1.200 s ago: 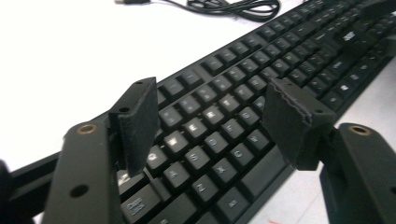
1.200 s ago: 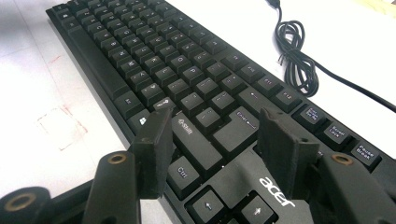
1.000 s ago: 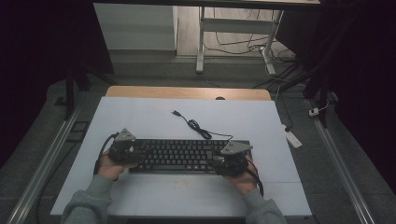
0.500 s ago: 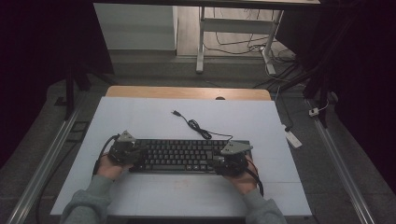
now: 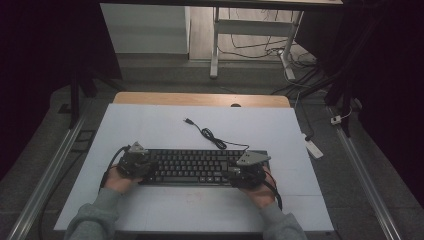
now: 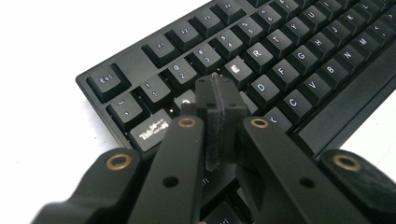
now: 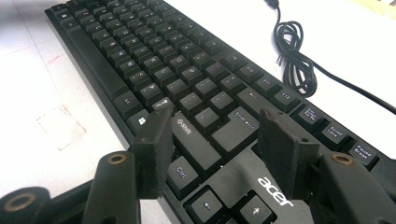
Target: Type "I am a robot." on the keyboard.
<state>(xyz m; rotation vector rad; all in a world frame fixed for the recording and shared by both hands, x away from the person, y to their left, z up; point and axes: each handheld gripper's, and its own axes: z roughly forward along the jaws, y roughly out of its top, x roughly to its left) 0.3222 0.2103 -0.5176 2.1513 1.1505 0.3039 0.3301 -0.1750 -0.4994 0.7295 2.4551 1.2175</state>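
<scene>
A black Acer keyboard (image 5: 200,166) lies across the near half of the white table top (image 5: 150,125). Its coiled cable (image 5: 210,135) trails toward the far side. My left gripper (image 5: 144,167) is over the keyboard's left end. In the left gripper view it (image 6: 215,93) is shut, pads together with nothing between them, tips just above the keys near Tab on the keyboard (image 6: 280,56). My right gripper (image 5: 240,175) is at the right end. In the right gripper view it (image 7: 215,121) stands open over the Shift and Enter keys of the keyboard (image 7: 163,60), with the cable (image 7: 294,65) beyond.
A wooden strip (image 5: 200,99) borders the table's far edge. On the floor to the right lies a white power strip (image 5: 312,147) with cables. Metal rails (image 5: 50,170) run along both sides of the table. Bare white surface lies in front of and behind the keyboard.
My left gripper has edged slightly nearer and inward over the keyboard's left end. The right hand and the keyboard have stayed put.
</scene>
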